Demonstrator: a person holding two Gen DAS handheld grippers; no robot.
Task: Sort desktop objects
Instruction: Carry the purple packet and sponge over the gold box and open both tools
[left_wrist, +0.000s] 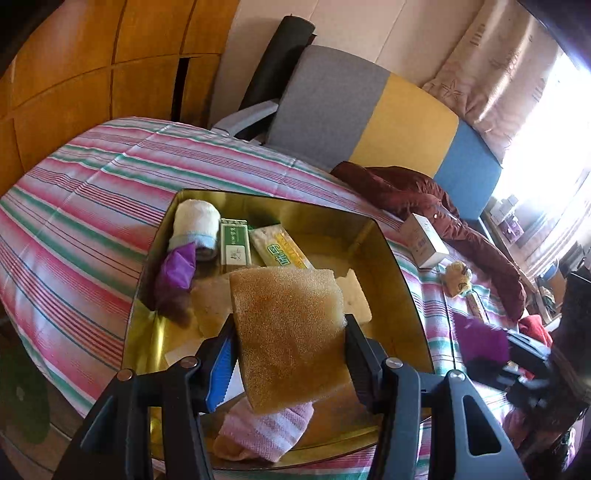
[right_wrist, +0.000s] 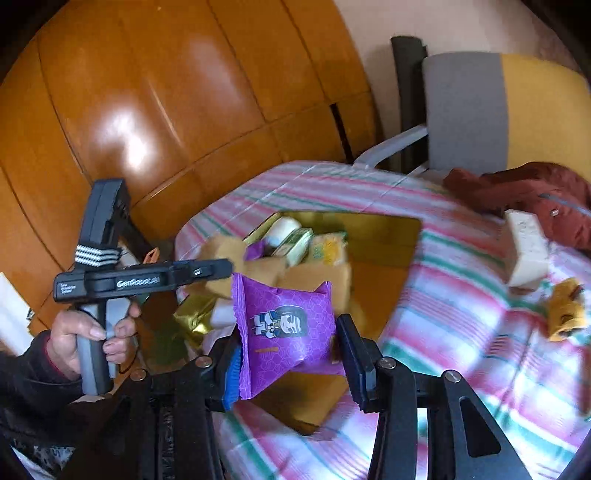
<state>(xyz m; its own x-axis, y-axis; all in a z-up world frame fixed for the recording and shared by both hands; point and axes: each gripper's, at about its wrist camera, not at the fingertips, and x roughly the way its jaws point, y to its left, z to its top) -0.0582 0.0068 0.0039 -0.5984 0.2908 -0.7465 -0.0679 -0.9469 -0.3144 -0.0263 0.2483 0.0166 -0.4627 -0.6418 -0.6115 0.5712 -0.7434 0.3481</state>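
My left gripper (left_wrist: 290, 332) is shut on a brown sponge (left_wrist: 288, 332) and holds it above the gold tray (left_wrist: 391, 258). In the tray lie a rolled white towel (left_wrist: 195, 221), a green box (left_wrist: 234, 242), a yellow-green packet (left_wrist: 280, 247), a purple packet (left_wrist: 175, 273) and a pink striped cloth (left_wrist: 264, 430). My right gripper (right_wrist: 290, 343) is shut on a purple snack packet (right_wrist: 286, 328) with a cartoon figure, held in the air near the tray's (right_wrist: 384, 236) front. The left gripper's body (right_wrist: 110, 280) shows in the right wrist view, in a hand.
The tray sits on a striped pink-green tablecloth (left_wrist: 92, 192). A white box (left_wrist: 424, 240), a small toy bear (left_wrist: 458, 282) and a dark red jacket (left_wrist: 417, 192) lie to the right. A grey-yellow-blue chair (left_wrist: 369, 118) stands behind. A wooden cabinet (right_wrist: 147, 110) is on the left.
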